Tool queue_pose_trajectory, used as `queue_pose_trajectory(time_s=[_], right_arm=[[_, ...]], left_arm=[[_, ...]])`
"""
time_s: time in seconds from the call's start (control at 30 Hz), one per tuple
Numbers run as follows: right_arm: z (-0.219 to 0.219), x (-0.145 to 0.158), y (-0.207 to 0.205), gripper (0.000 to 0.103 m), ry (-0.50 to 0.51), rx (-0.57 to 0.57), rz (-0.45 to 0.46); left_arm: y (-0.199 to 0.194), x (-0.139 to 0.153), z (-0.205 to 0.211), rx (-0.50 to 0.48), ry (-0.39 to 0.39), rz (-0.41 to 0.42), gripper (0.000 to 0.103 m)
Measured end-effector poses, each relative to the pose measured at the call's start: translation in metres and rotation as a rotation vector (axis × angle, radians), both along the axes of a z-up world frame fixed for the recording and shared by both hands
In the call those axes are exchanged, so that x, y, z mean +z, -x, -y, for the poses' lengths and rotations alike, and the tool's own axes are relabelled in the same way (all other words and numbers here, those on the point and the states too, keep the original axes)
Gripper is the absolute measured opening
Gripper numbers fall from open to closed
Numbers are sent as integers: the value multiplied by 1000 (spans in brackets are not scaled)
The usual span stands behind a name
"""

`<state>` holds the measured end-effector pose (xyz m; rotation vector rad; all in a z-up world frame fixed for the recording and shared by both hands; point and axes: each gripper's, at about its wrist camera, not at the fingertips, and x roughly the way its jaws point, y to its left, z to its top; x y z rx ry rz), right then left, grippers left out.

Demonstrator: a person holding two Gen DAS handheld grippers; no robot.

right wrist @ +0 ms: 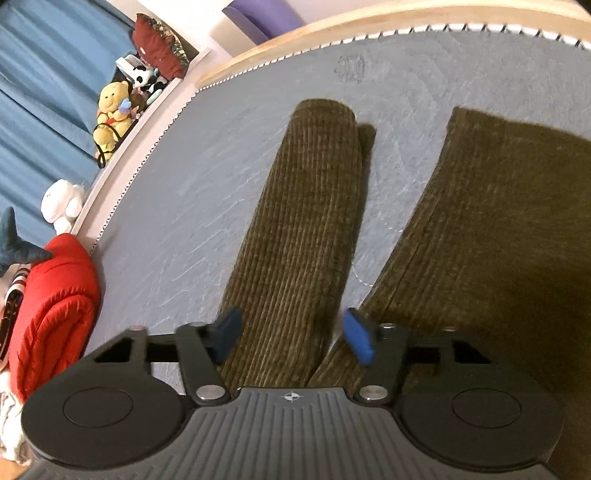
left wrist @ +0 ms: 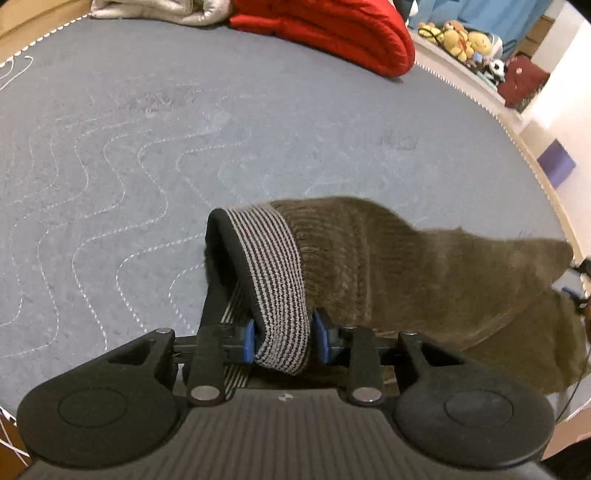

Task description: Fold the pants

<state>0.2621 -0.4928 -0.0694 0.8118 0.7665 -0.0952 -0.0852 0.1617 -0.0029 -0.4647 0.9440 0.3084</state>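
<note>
Olive corduroy pants (right wrist: 295, 240) — legs apart, striped waistband (left wrist: 275, 280) raised.

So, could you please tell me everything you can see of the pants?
The pants are olive-brown ribbed corduroy with a grey-and-black striped waistband. The left gripper is shut on that waistband, lifting it off the grey mattress. Both legs lie spread apart; the right gripper is open astride one leg.

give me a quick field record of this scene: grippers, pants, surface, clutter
left hand-held gripper: shut on the striped waistband, lifting it
right hand-held gripper: open, straddling one pant leg
pants: olive corduroy, legs spread apart
surface: grey quilted mattress
clutter: red blanket, stuffed toys on the ledge
</note>
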Motion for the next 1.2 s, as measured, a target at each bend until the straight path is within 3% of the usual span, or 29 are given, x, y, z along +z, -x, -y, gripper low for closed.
queue_pose_trajectory(time_s=[0.17, 0.33, 0.47, 0.53, 0.7, 0.87, 0.97, 1.07, 1.13, 1.2], right_arm=[[9, -28, -17, 37, -66, -8, -14], [14, -47, -31, 32, -72, -25, -21], [15, -50, -39, 14, -48, -33, 3], [17, -47, -39, 11, -51, -38, 30], [21, -2, -17, 9, -11, -41, 175], [32, 73, 47, 9, 107, -68, 271], [41, 99, 100, 9, 211, -123, 198], [56, 79, 144, 10, 257, -136, 68], [74, 44, 154, 12, 187, -123, -39], [102, 4, 160, 16, 15, -176, -137]], left_arm=[[-4, 5, -6, 16, 7, 2, 36], [-8, 6, -8, 19, 2, -5, 36], [-10, 7, -8, 22, -3, -2, 36], [-9, 8, -7, 22, -6, 1, 35], [-2, 16, -5, 10, -12, 37, 33], [15, 32, -8, 17, -10, 80, 32], [24, 38, -12, 19, -22, 79, 32], [27, 33, -18, 32, -14, 36, 38], [29, 31, -21, 79, -32, 15, 45], [31, 36, -20, 125, -78, 23, 54]])
